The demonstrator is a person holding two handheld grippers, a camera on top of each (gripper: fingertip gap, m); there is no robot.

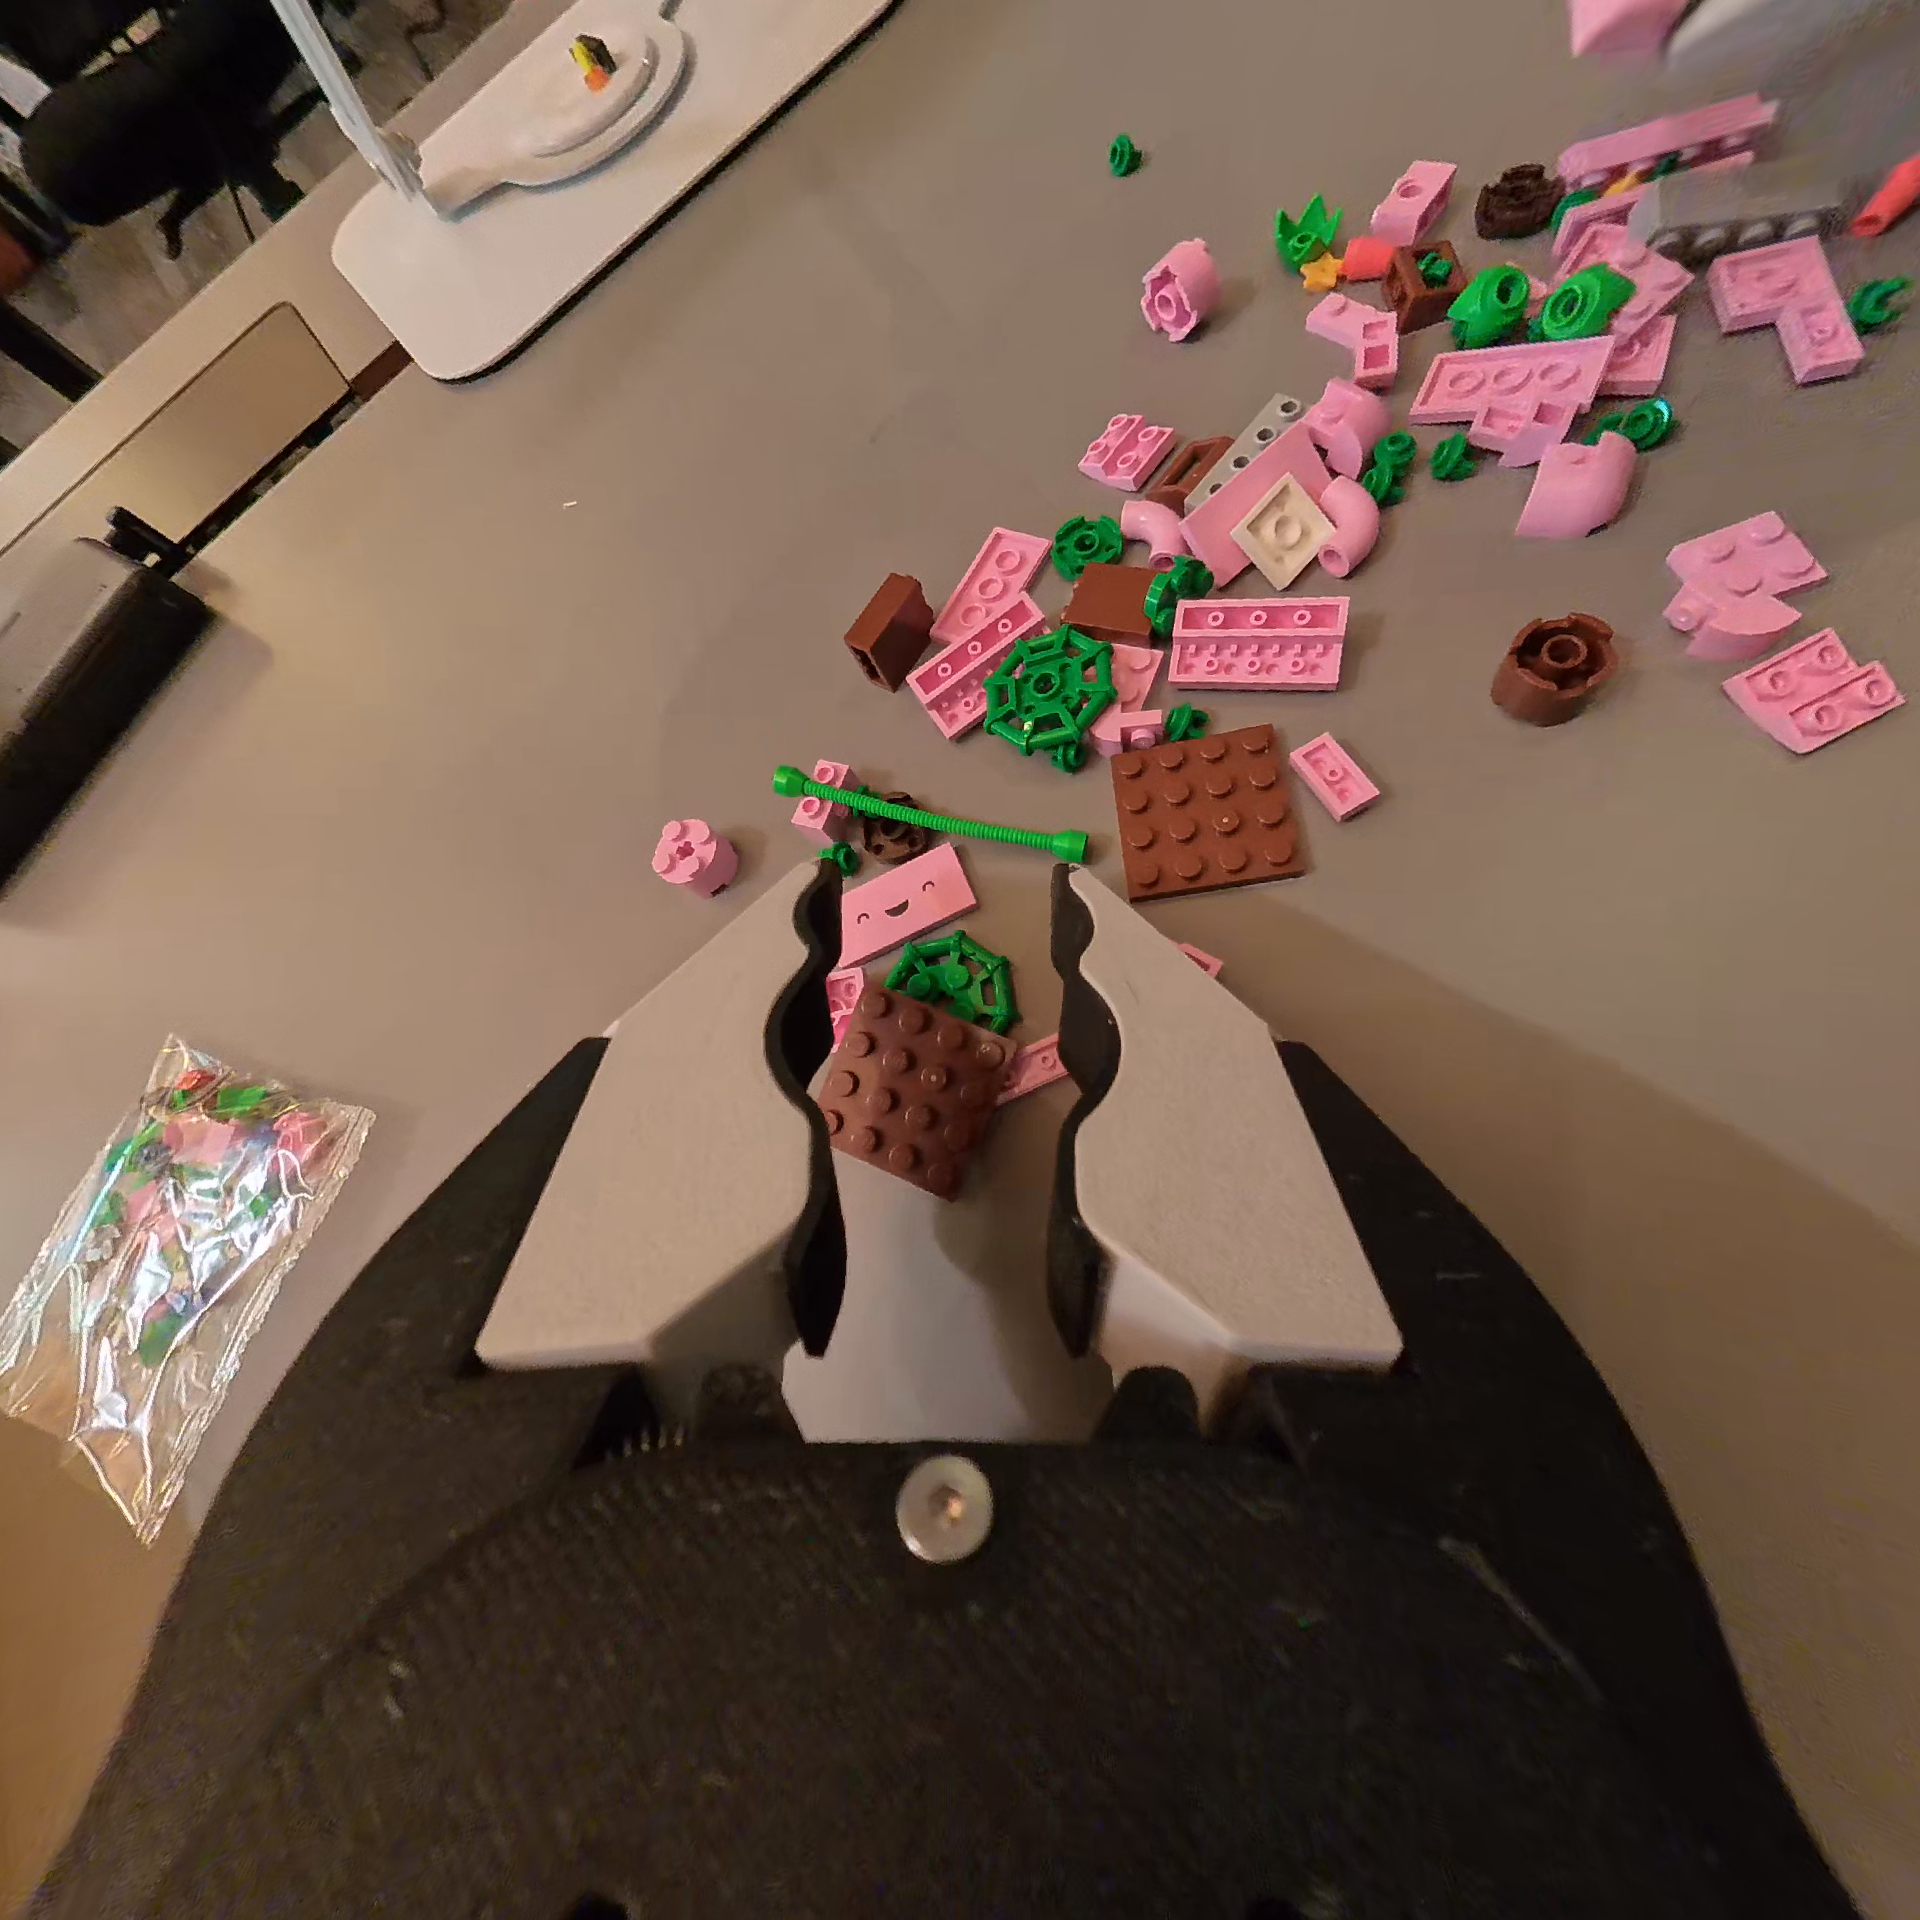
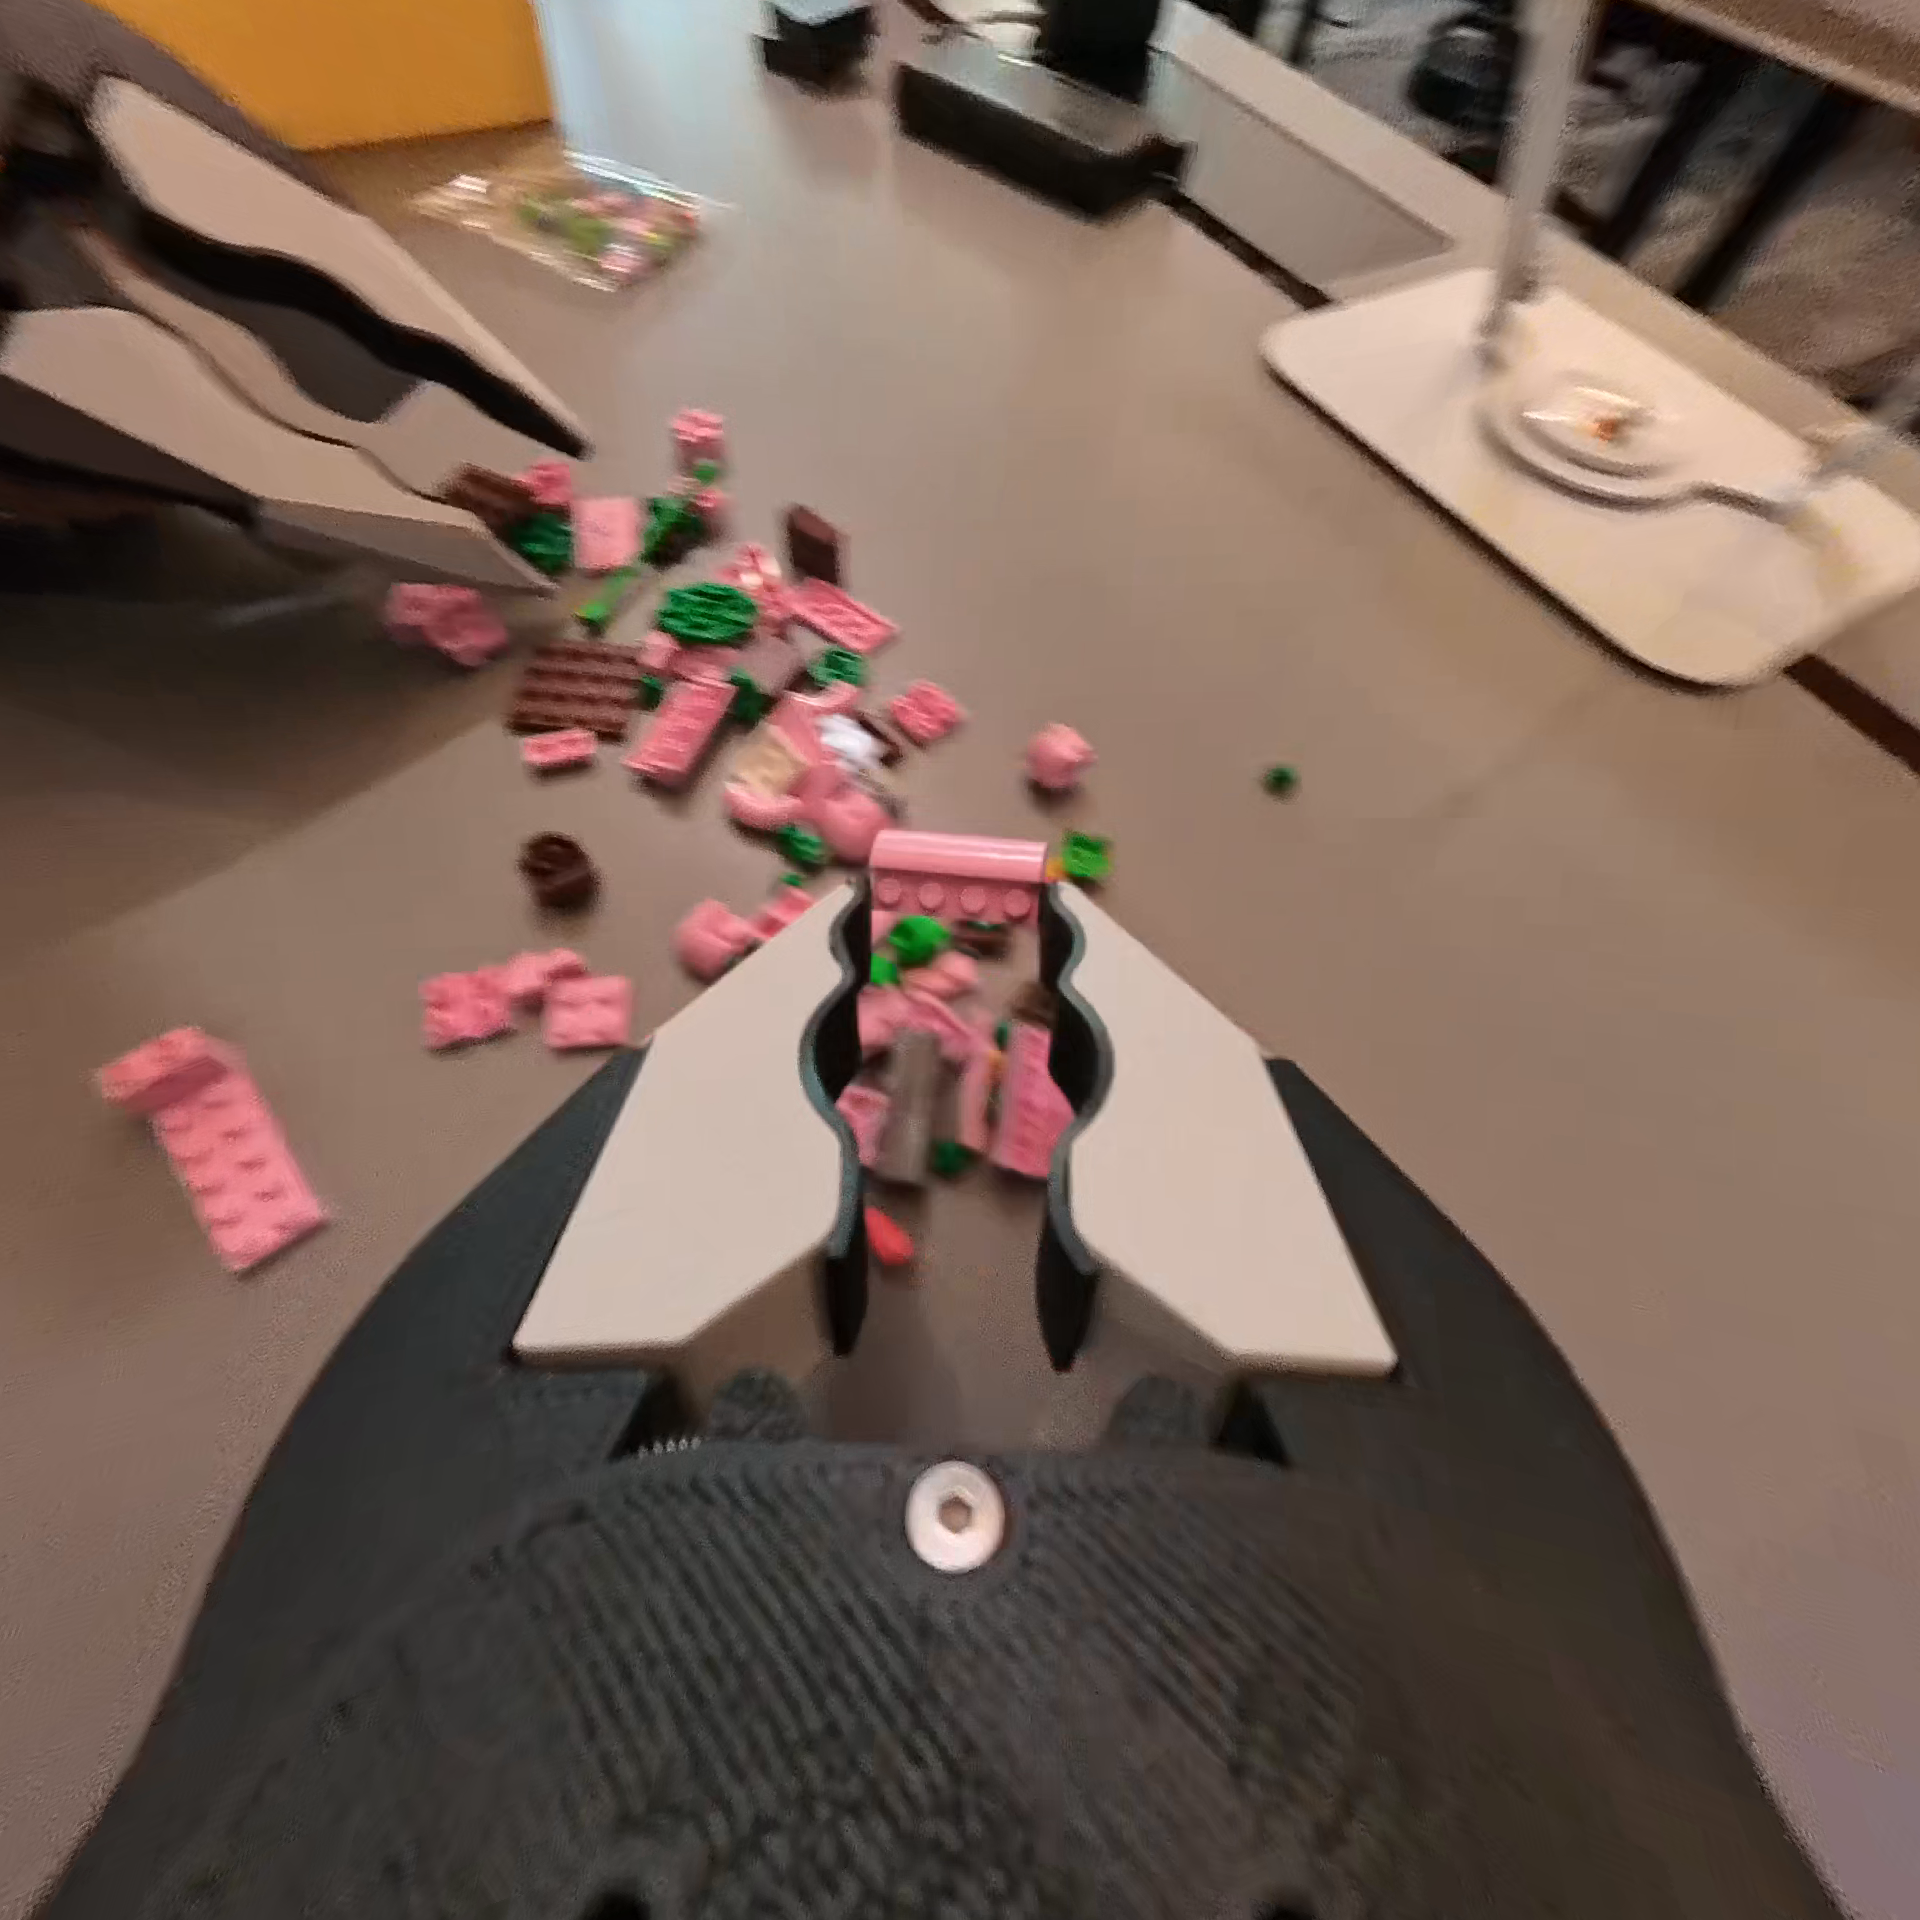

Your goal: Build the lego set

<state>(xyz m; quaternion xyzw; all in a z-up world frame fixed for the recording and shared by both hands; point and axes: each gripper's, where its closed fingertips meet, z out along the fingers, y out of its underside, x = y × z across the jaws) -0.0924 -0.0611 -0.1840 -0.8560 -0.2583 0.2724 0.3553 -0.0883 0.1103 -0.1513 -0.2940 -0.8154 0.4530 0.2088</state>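
1. A grey matte tabletop (image 1: 520, 727) carries scattered pink, green and brown plastic lego bricks (image 1: 1257, 644).
2. The left gripper (image 1: 948, 883) hovers with jaws parted and nothing held above a brown studded square plate (image 1: 914, 1091).
3. The right gripper (image 2: 951, 904) pinches a pink curved-top brick (image 2: 956, 878) at its tips.

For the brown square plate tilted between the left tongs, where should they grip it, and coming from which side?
Grip the brown square plate across two opposite thin side edges, coming down from above. It is flat and studded on top, so only its edges offer parallel faces. It appears propped at a tilt on a green web piece, so the open left tongs would probably need rotating slightly to square with its edges.
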